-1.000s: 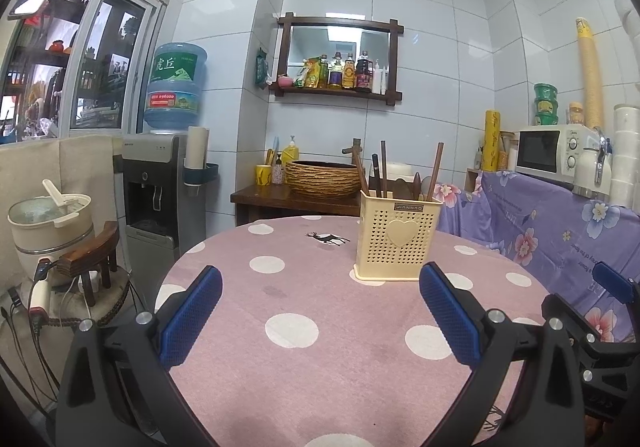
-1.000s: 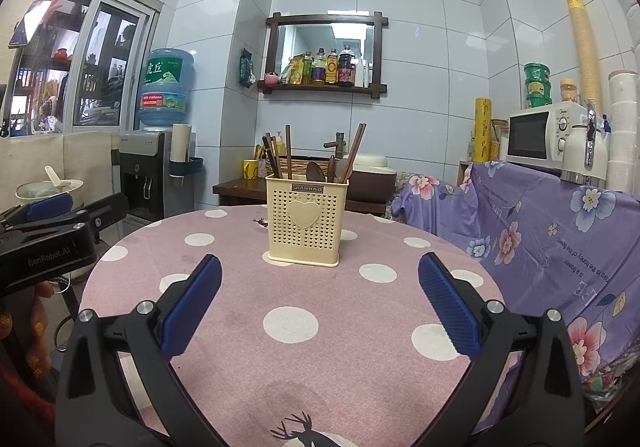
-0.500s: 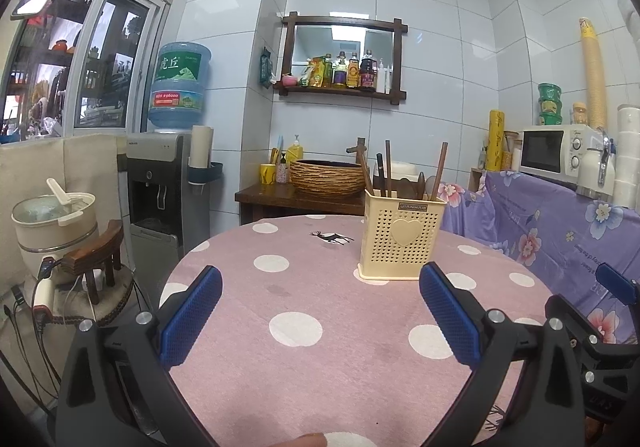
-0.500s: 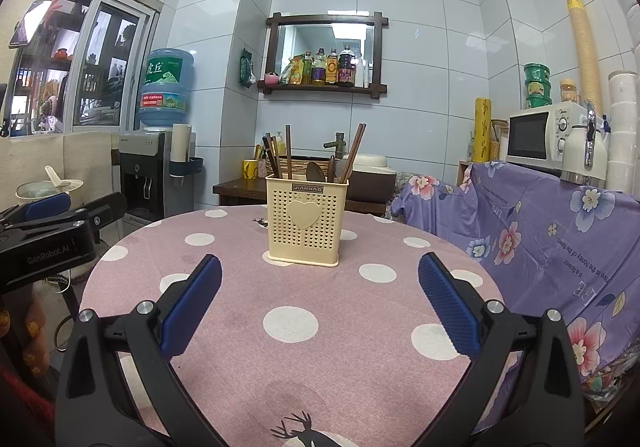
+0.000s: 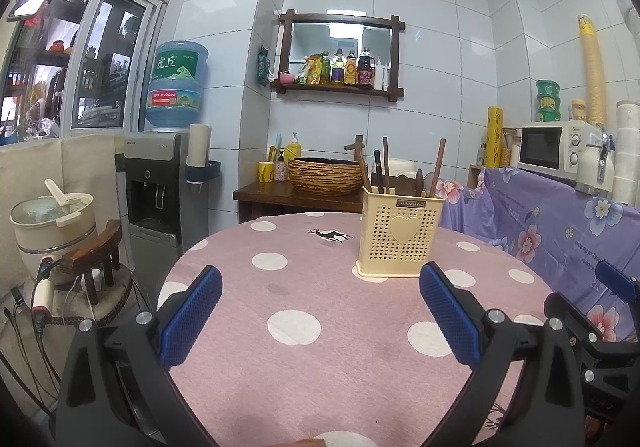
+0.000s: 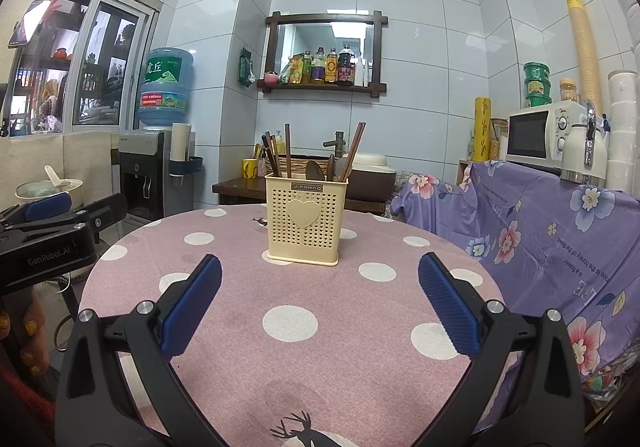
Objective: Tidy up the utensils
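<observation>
A cream perforated utensil holder (image 5: 400,233) (image 6: 305,221) with a heart on its front stands upright on the round pink polka-dot table (image 5: 312,331) (image 6: 320,327). Brown chopsticks (image 6: 287,149) and wooden spoons (image 6: 314,170) stick up out of it. My left gripper (image 5: 320,313) hangs open over the near part of the table, the holder ahead and to its right. Open too, my right gripper (image 6: 320,307) faces the holder straight on. Nothing lies between either pair of blue pads. The left gripper also shows at the left edge of the right wrist view.
A purple floral cloth (image 6: 560,231) covers a counter on the right with a microwave (image 6: 544,133) on it. Behind the table is a dark wooden stand with a woven basket (image 5: 326,175). A water dispenser (image 5: 160,183) and a pot on a stool (image 5: 52,223) stand at the left.
The left wrist view has drifted slightly left and up, so the holder sits a little further right. The right gripper has stayed still. Both remain open and empty.
</observation>
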`<state>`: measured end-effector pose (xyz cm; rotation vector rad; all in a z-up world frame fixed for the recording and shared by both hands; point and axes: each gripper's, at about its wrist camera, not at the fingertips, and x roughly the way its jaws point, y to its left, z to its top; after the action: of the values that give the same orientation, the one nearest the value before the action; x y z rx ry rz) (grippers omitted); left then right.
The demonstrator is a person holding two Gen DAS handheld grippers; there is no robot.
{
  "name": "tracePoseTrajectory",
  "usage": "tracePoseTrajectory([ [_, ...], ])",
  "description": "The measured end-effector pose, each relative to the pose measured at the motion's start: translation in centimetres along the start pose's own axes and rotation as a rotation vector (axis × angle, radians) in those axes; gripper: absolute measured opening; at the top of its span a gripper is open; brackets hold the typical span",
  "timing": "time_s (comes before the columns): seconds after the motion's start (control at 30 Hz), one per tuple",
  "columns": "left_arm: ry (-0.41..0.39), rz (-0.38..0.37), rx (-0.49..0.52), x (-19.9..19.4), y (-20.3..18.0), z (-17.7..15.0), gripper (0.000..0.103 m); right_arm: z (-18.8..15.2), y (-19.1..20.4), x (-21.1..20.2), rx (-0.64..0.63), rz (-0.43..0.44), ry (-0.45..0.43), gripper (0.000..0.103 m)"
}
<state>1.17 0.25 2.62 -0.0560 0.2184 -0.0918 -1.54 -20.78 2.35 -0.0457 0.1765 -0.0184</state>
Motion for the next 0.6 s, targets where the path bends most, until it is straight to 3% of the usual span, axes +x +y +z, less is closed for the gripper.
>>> tracePoseTrajectory([
  [0.6,0.035,-0.001,-0.008,0.5,0.09,-0.19,0.098,-0.47,0.16,0.17,0.0,-0.004,0.005,0.097],
])
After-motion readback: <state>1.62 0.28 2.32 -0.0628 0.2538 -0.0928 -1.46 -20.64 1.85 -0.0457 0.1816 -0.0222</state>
